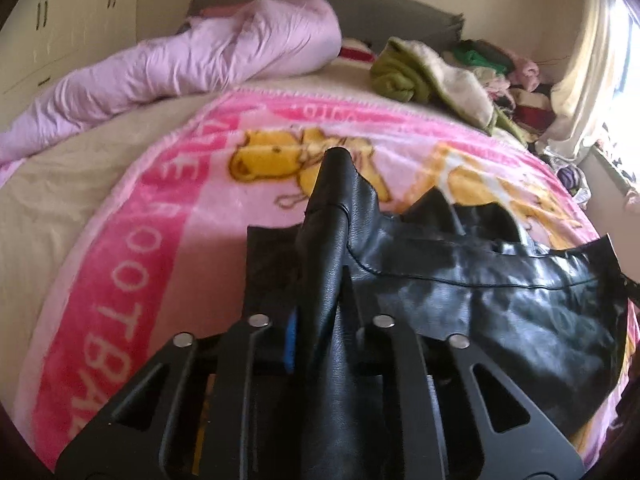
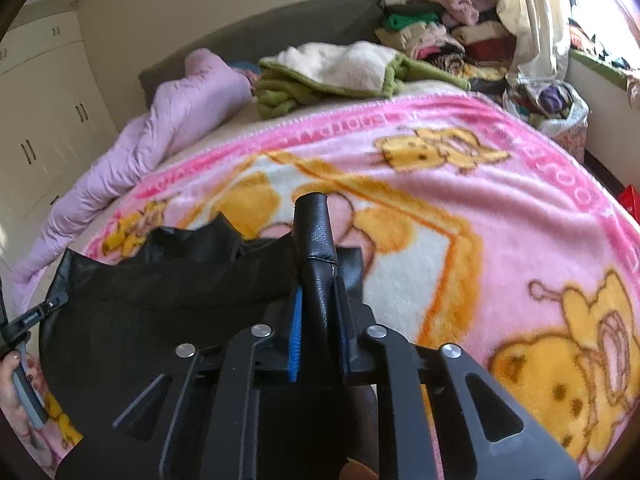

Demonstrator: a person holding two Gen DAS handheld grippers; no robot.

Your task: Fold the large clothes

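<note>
Bedroom surface: you work over a bed covered by a pink cartoon blanket, with pale wardrobes to the left.
Garment place: the black leather-like garment lies across the near part of the blanket, and its two ends rise into your grippers.
Left gripper: its fingers are pressed together on a bunched end of the garment.
Right gripper: it pinches the other end in the same way.
Handling: the material looks smooth and rather heavy, so I judge that it can slip; it bends in broad creases, not sharp ones. Hold it at the stitched seams or corners.
Around: a lilac duvet, a green and cream blanket and piled clothes sit far back.
In the way: nothing lies on the blanket ahead.
</note>
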